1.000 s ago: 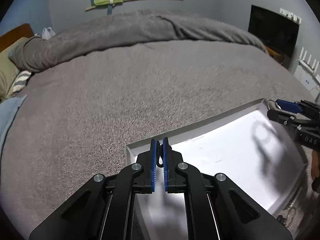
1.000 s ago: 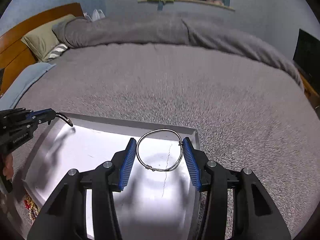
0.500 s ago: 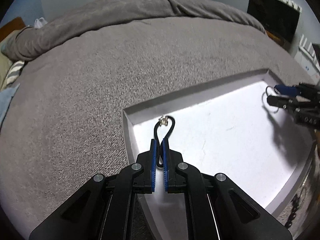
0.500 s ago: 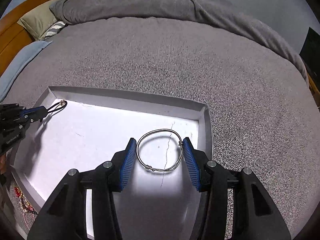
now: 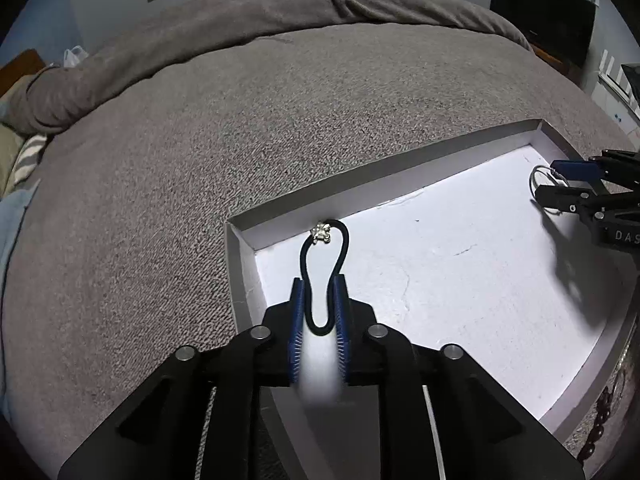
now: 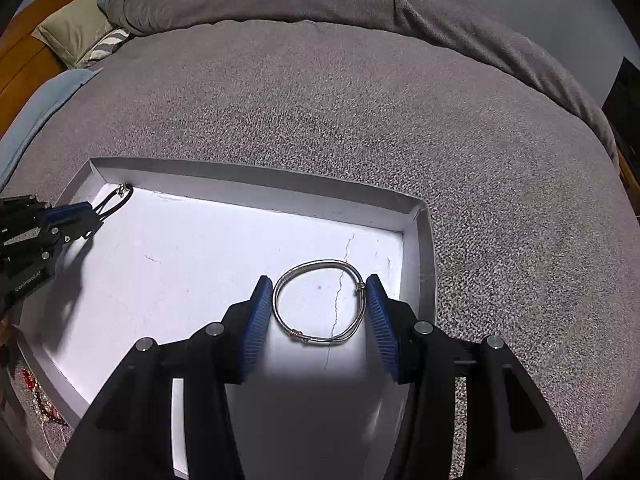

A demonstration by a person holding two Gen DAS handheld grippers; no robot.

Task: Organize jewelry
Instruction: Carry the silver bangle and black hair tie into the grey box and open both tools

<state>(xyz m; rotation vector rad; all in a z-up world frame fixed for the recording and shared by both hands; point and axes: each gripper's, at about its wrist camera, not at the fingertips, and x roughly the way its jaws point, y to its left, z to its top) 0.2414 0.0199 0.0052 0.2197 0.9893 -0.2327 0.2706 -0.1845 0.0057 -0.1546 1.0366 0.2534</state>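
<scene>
A white shallow tray (image 5: pixel 360 176) (image 6: pixel 256 180) lies on a grey bedspread. My left gripper (image 5: pixel 319 284) has parted a little around a black cord loop with a small silver charm (image 5: pixel 321 235); the loop lies in the tray's far left corner, its near end still between the pads. It also shows in the right wrist view (image 6: pixel 118 196). My right gripper (image 6: pixel 319 284) holds a silver wire bangle (image 6: pixel 320 304) between its pads, low over the tray's right end. The bangle shows small in the left wrist view (image 5: pixel 542 178).
The grey bedspread (image 6: pixel 340 100) surrounds the tray. Red and dark beaded jewelry lies off the tray's near edge (image 6: pixel 38 396) (image 5: pixel 598 420). Pillows and a wooden headboard (image 6: pixel 36 48) stand at the far left, a dark screen (image 5: pixel 540 12) at the right.
Both grippers have come down lower over the tray. My left gripper's pads have spread a little and the black cord loop now rests in the tray's corner. The bangle stays held.
</scene>
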